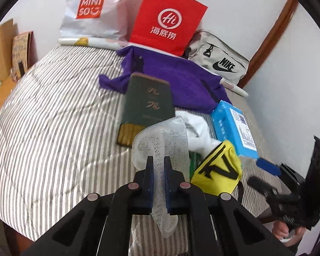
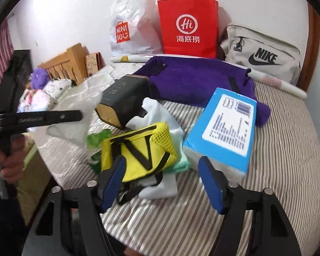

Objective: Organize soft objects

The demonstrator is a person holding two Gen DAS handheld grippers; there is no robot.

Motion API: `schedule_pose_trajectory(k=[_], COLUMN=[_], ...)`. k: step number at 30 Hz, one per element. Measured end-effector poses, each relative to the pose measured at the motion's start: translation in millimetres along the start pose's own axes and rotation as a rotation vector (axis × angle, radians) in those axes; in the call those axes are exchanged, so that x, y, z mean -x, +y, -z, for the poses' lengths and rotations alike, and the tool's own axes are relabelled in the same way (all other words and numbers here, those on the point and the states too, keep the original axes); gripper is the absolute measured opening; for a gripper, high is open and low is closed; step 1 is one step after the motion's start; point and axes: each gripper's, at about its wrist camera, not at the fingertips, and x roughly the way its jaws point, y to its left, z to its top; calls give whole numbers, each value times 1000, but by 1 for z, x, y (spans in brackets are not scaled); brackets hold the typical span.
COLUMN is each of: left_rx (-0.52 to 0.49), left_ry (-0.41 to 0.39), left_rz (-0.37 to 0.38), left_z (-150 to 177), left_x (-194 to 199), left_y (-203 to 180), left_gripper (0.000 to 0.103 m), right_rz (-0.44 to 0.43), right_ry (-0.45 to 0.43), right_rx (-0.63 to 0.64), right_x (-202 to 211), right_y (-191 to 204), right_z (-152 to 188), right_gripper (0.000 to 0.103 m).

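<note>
- White mesh (image 1: 160,149) is sitting pinched in my left gripper (image 1: 159,170); the jaws are pressing together on it, one end curling up past the fingertips and the other trailing down between the arms.
- My right gripper (image 2: 162,183) is standing spread, its blue pads (image 2: 211,183) lying either side of the near edge of the pile; nothing is pressing between them.
- The yellow pouch (image 2: 138,149) with black straps is lying on top of the pile, just beyond the right gripper's left pad, which is overlapping its near corner; whether they are touching I cannot tell.
- A white cloth (image 2: 157,111) is showing under and behind the pouch, and a bit of green (image 2: 98,136) is peeking out on its left.
- The blue pack (image 2: 226,132) with a printed label is lying just right of the pile, tilted.
- The dark box (image 2: 125,98) is lying behind the pile, its gold end facing near-left.
- The purple cloth (image 2: 194,79) is spreading across the far part of the striped bed (image 2: 288,149).
- At the far wall, left to right, the white bag (image 2: 132,27), the red bag (image 2: 187,25) and the grey bag (image 2: 262,51) are standing.
- A hand (image 2: 10,164) is gripping the left gripper's handle at the left edge of the right view.
</note>
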Motion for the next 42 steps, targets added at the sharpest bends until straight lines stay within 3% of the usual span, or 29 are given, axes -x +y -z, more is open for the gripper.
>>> schedule_pose_trajectory(k=[5,7,12,18,24,31,37,40,42], left_rx=[23,29,43,62,90,96,30,15,11], left_ry=[12,22,35,36,46,71,98,90,82], left_rz=[7,13,13,-13,-81,-138,-184,-169,-151], left_z=[8,10,13,13,16,23,28,28,28], left_x=[-5,-8,-15,-15,-14,-26,-38,-37,-38], left_y=[10,13,17,24,35,40,35,34,33], left_gripper=[8,8,8,8,8,8,9,15,25], right_rz=[13,35,58,18,99,154,145,140,141], right_ry=[24,30,15,-47,-20,83,133,124,121], right_rx=[-8,0,42,-29,-77,-134,-177,-188,-190], right_x=[-26,-31,-22,22,47,24,0,-2,-4], right_y=[2,3,7,-7,-31,-58,-72,-76,-77], right_z=[-6,-7,-5,6,31,62,74,76,78], right_gripper=[46,30,25,25,25,25,28,34,38])
